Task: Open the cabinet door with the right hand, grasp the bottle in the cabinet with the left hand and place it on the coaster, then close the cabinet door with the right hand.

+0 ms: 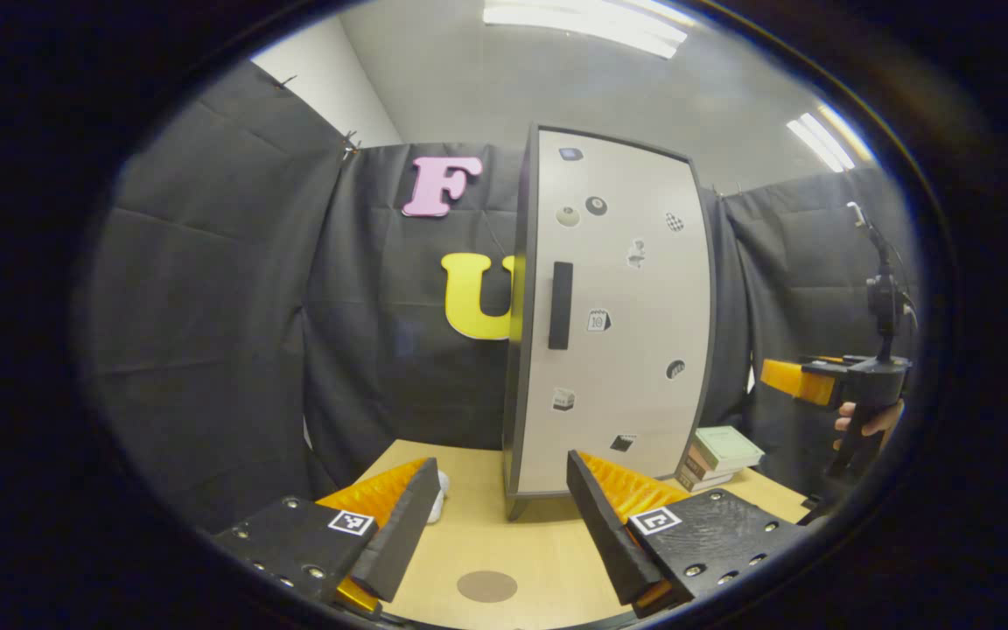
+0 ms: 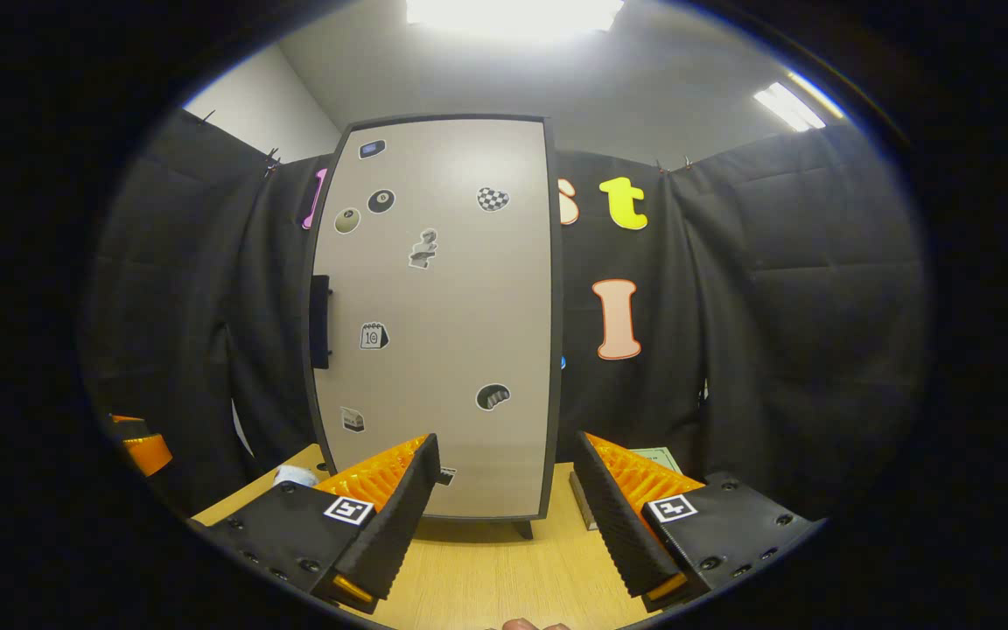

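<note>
So the cabinet [image 2: 434, 315] is standing on the table [image 2: 486, 577] with its door shut flat, nothing opened yet; bottle must be inside, can't see it at all. The thing that matters for the first move is the door handle [image 2: 320, 321]; it's a dark bar running straight up and down, sitting at the door's left edge about mid-height. From the right gripper [image 2: 504, 490] that's up and off to the left, while the fingers are aimed more at the lower middle of the door and hang well apart from it; both fingers are spread wide with nothing between them. I'd guess it has to swing left and up, then close across that vertical bar. The left gripper [image 1: 500, 516] is spread open and empty too, low over the table; the round coaster [image 1: 486, 585] lies right under it, between the fingers, so the drop-off spot is on the left hand's side. A stack of books [image 1: 723, 455] sits beside the cabinet.
</note>
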A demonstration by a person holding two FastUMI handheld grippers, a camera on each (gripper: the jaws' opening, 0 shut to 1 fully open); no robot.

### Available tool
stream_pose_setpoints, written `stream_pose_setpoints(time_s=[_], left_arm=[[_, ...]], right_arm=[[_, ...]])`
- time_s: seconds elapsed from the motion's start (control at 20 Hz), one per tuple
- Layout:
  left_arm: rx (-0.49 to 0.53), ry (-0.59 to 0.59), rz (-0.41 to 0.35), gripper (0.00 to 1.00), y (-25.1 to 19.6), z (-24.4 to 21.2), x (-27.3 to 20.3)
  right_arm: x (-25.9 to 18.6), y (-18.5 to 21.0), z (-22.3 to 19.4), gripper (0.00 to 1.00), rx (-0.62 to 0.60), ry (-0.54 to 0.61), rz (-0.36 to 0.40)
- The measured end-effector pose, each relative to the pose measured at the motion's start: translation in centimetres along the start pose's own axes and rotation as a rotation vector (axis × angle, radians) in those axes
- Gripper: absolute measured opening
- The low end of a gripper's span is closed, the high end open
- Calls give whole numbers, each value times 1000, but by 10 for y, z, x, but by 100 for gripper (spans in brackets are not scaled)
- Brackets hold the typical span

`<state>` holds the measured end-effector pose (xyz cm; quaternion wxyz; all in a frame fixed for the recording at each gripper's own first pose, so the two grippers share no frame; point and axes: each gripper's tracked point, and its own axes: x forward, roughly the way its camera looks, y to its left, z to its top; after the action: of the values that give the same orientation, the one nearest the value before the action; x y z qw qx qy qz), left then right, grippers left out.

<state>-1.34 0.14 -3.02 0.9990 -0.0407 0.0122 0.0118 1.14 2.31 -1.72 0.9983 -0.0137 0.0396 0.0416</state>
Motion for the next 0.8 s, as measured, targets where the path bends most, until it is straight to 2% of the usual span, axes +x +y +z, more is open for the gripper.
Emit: stream_pose_setpoints(time_s=[0.2, 0.35, 0.5, 0.8], left_arm=[[-1, -7, 25, 90, 8, -4, -5], [5, 5, 43, 90, 14, -12, -10], [-8, -15, 24, 90, 12, -9, -17], [52, -14, 53, 90, 23, -11, -27]], right_arm=[[19, 23, 19, 98, 26, -5, 69], [48, 41, 33, 98, 5, -1, 76], [70, 70, 52, 98, -12, -13, 119], [98, 130, 95, 98, -14, -82, 200]])
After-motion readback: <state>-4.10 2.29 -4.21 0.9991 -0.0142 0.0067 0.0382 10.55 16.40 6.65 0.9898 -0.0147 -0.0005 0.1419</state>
